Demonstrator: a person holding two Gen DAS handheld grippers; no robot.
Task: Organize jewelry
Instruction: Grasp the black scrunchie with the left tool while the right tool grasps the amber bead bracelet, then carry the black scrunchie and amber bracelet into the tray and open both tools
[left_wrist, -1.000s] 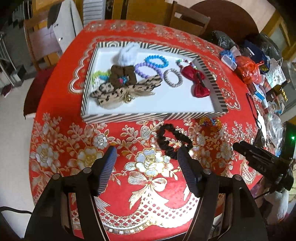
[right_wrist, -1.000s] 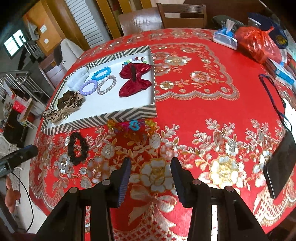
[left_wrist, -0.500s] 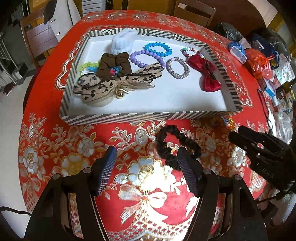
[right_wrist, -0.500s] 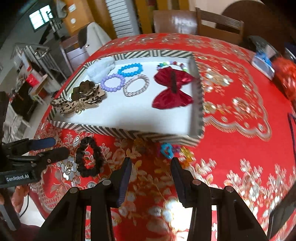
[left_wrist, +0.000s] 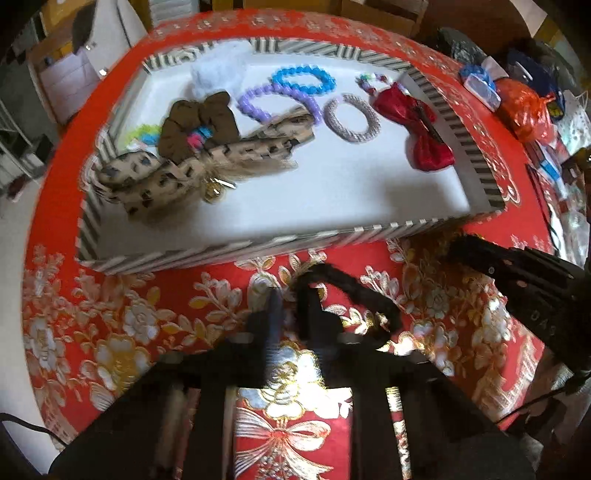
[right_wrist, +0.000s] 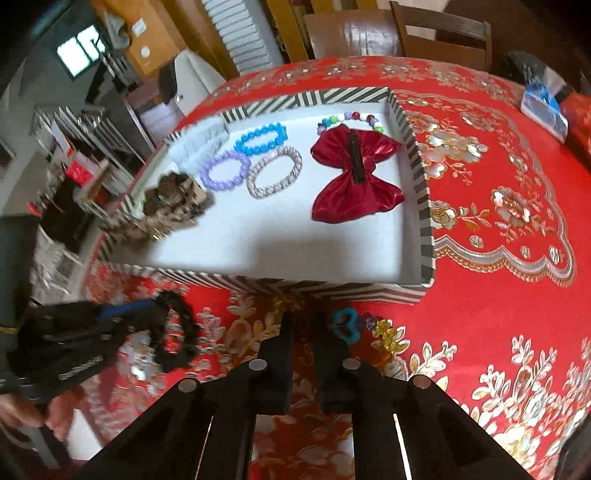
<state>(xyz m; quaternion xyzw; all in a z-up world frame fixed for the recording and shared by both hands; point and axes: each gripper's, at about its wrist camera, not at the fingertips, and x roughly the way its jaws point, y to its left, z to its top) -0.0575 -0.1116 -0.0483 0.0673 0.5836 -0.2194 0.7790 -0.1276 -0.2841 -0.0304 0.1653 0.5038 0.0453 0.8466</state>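
left fingers (left_wrist: 291, 314): together, having just been closing, with the near-left arc of the black scrunchie (left_wrist: 354, 291) between them; blur hides how firm the bite is.
left grip reason: taking 1 edge of the loop, I judge, lets the soft ring hang free for a lift over the wall.
right fingers (right_wrist: 304, 328): drawn together after closing, tips down in the colourful bead string (right_wrist: 354, 326) by its blue bead; they look clamped on it, though the dark middle of the string hides the contact.
scrunchie place: flat on the red surface (left_wrist: 122, 332), just near of the tray (left_wrist: 258, 245), left of the bead string.
scrunchie axis: an oval loop, its long axis running from near-right to far-left in the left wrist view, opening facing up.
bead string place: on the surface, touching or nearly touching the tray's near wall, towards its right corner.
bead string axis: runs left to right along that wall, blue and yellow beads trailing right of the fingers.
tray contents: red bow (right_wrist: 354, 177) far right with its clip upward, multicolour beads beyond it, grey, purple and blue bracelets (right_wrist: 264, 140) mid, leopard and brown bows (left_wrist: 199, 158) left.
tray reason: the near half is bare white, probably the spot for these last 2 pieces.
step: both grasps just closing, lift not yet begun.
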